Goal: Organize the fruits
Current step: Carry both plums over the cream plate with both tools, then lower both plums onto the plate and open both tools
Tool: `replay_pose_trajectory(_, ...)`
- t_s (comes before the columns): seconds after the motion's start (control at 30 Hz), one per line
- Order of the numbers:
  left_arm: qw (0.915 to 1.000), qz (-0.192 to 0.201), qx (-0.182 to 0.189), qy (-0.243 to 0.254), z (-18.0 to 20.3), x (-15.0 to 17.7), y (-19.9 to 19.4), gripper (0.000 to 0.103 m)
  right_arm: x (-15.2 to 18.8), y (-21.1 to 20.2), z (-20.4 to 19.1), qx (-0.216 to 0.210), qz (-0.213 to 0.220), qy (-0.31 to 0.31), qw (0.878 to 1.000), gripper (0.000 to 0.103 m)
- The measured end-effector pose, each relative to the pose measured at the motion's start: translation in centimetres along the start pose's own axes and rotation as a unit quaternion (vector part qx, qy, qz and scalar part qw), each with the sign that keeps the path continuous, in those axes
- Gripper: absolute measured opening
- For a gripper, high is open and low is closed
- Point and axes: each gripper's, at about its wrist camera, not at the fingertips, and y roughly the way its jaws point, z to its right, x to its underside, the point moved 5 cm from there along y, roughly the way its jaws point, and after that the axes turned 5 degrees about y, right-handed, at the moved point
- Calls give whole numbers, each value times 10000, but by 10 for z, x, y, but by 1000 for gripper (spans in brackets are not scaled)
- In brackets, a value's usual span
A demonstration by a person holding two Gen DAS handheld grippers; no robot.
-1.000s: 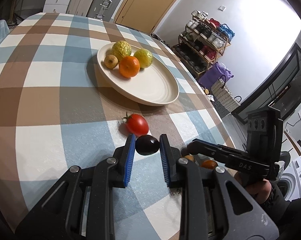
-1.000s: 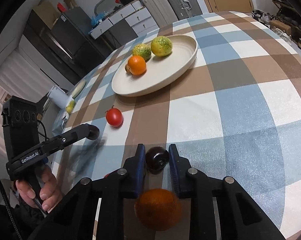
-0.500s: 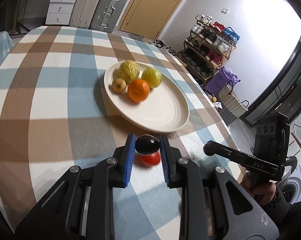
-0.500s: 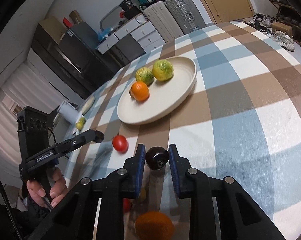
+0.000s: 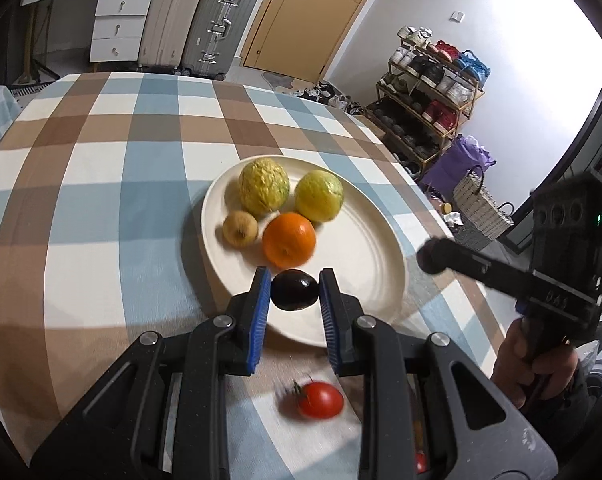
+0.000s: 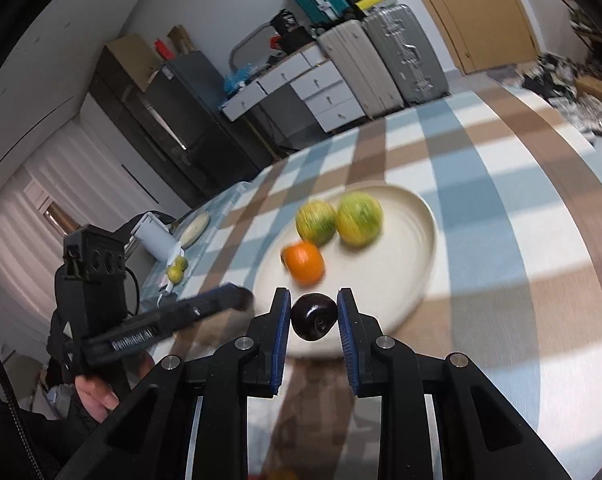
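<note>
My left gripper (image 5: 294, 294) is shut on a dark purple plum (image 5: 294, 289), held above the near rim of the cream plate (image 5: 365, 248). On that plate lie two yellow-green fruits (image 5: 264, 187), a small brown fruit (image 5: 240, 229) and an orange (image 5: 289, 239). A red tomato (image 5: 320, 399) rests on the checked cloth below the left gripper. My right gripper (image 6: 313, 318) is shut on a second dark plum (image 6: 313, 317), over the plate's near edge (image 6: 411, 288). The orange (image 6: 304, 262) and the yellow-green fruits (image 6: 359, 219) show blurred beyond it.
The other gripper (image 5: 501, 272), with a hand on its handle, reaches in from the right of the left wrist view. The table edge runs close to the plate on that side. Suitcases (image 5: 217, 24), drawers and a shoe rack (image 5: 433, 92) stand behind the table.
Both grippers, each still holding its plum, have risen off the cloth and travelled forward to the plate's near rim. The tomato now lies behind the left fingertips.
</note>
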Motion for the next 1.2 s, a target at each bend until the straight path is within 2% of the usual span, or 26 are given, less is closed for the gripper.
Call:
replay_pose_trajectory(0.2,10000,-6,-47,20,-11,-13,22,22,-29,39,-3,-21,-153,-97,9998,24)
replay_pose_trajectory(0.37,10000,-38,-36,-27,-22,-12,33,22,-41,70,-7,96,-292,-288,9991,24)
replay_pose_trajectory(0.57,9999,-78,6,-84,-31,-9,40,22,-45,94,-7,421,-367,-569,9968,24)
replay_pose_trajectory(0.83,9999,-42,71,-103,-34,-9,44,22,-43,110,-12,540,-432,-793,9944,25)
replay_pose_trajectory(0.87,9999,-26,77,-103,-34,-9,43,23,-43,110,-13,545,-423,-806,9944,29)
replay_pose_trajectory(0.9,9999,-12,55,-101,-34,-9,43,26,-44,109,-13,548,-380,-808,9945,41)
replay_pose_trajectory(0.97,9999,48,71,-96,-33,-10,41,34,-46,104,-14,445,-264,-743,9959,53)
replay_pose_trajectory(1.03,9999,120,84,-75,-32,-11,37,42,-48,96,-17,380,-138,-724,9966,57)
replay_pose_trajectory(1.1,9998,188,80,-34,-30,-12,34,50,-50,88,-18,344,-14,-727,9968,65)
replay_pose_trajectory(1.2,9996,258,-90,-12,-31,-13,31,63,-51,74,-20,252,145,-728,9969,73)
